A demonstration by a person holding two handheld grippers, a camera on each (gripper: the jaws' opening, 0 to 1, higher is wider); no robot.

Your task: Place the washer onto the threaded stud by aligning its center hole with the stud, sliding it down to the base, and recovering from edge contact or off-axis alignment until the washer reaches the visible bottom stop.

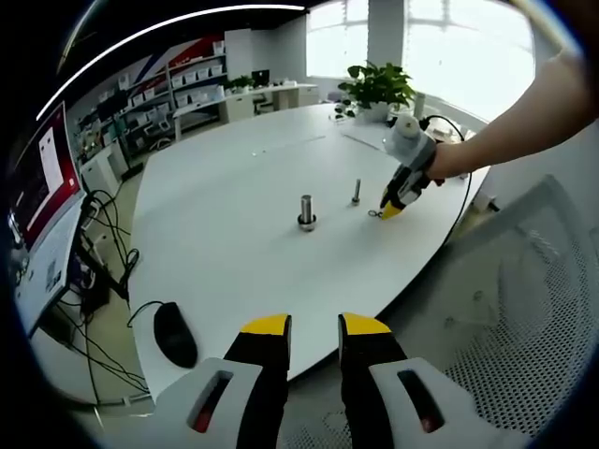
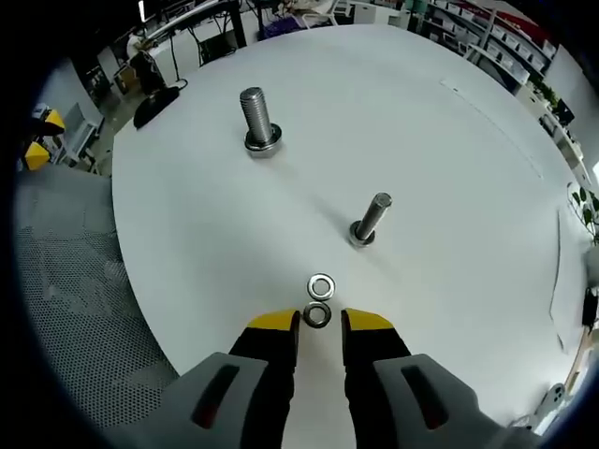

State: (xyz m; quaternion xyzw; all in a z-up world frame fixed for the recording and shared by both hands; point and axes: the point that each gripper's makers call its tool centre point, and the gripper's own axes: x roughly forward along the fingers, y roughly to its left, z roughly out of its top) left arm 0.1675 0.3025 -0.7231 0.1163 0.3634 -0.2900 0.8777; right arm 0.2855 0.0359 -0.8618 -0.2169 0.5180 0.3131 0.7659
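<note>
In the left gripper view, the left gripper [image 1: 314,325] hangs open off the white table's [image 1: 234,234] edge. In the right gripper view, the right gripper [image 2: 319,321] stands open around a small silvery washer [image 2: 317,315], another washer [image 2: 321,285] touching it, near the slim threaded stud [image 2: 370,221].

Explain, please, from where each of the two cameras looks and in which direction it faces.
Left gripper view: rides on the left gripper, held off the edge of the white table, facing across it; its open jaws show, and the right gripper on a person's arm.
Right gripper view: rides on the right gripper, low over the table, looking down at two washers just beyond its open jaws.
Shared: the large stud, the small stud, the mouse.
</note>
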